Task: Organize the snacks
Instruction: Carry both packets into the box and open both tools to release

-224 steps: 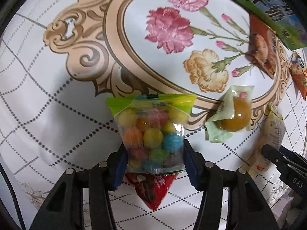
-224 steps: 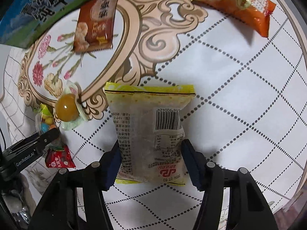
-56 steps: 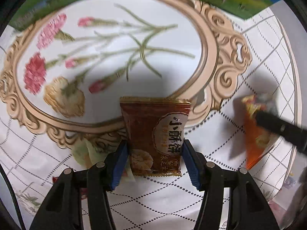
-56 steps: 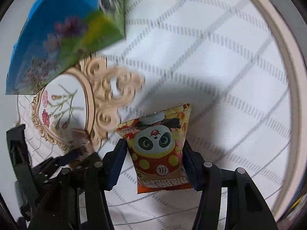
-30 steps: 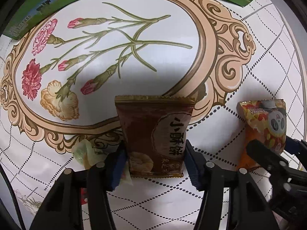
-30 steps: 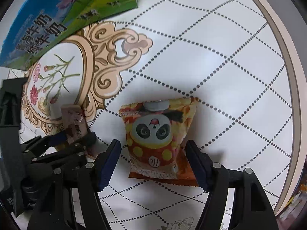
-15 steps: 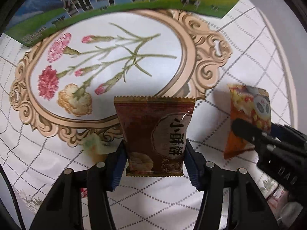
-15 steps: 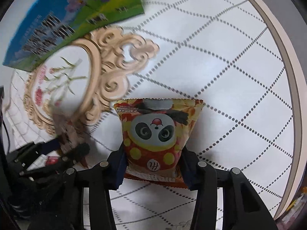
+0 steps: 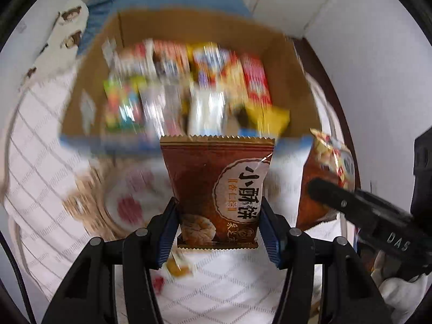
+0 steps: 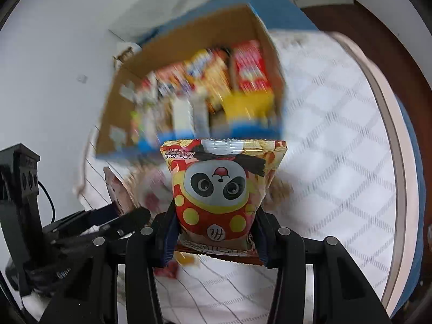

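My left gripper is shut on a brown biscuit packet and holds it up in front of an open cardboard box full of blurred snack packs. My right gripper is shut on an orange panda snack bag, also lifted before the same box. The panda bag shows at the right of the left wrist view, with the right gripper's finger across it. The left gripper shows at lower left in the right wrist view.
The white diamond-pattern tablecloth covers a round table with a pale rim. A small yellow candy and a red sweet lie on the cloth below the left gripper. A white wall stands behind the box.
Both grippers have lifted their packets off the cloth and tilted up towards the box, which now fills the upper view. The scene is motion-blurred.
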Motion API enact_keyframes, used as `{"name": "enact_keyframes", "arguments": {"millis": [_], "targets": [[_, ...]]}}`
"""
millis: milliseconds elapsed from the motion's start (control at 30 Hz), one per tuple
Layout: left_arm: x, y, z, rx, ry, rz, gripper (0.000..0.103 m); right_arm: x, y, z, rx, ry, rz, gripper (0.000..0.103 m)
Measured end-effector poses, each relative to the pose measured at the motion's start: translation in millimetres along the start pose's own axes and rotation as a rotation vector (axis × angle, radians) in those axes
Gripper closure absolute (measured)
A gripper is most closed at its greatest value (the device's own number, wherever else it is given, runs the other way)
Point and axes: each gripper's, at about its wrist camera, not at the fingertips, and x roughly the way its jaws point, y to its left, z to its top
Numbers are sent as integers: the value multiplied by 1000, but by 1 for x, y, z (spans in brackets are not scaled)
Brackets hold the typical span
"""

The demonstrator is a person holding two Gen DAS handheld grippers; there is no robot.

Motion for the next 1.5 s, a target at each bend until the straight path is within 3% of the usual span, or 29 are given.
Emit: {"name": "enact_keyframes", "arguments": {"millis": [167,400,533,633,700,733,767,1000,1133,1500], "targets": [[-9,37,70,-1,-53,88,50,15,32,75,-60,-24,-9,53],[46,90,152,-73,63,132,50,82,61,159,-106,45,-66,53],[85,113,174,-112,144,140,49,118,63,177,-98,99,-83,53],[105,124,180,-121,189,152,49,140,60,181,-90,133,-82,52],[114,131,182,-126,215,154,48,156,59,183,-88,174,-84,44],[117,135,181,-136,228,153,47,162,58,184,-88,195,-86,27],[120,138,183,-143,227,151,41,166,56,184,-85,204,-96,19],[114,143,182,-133,195,152,18,157,48,187,-91,196,-117,16],[102,142,177,-134,168,150,18,144,49,184,-121,174,-143,16],[39,120,136,-98,-33,224,18,86,53,157,-188,56,-215,16]]}}
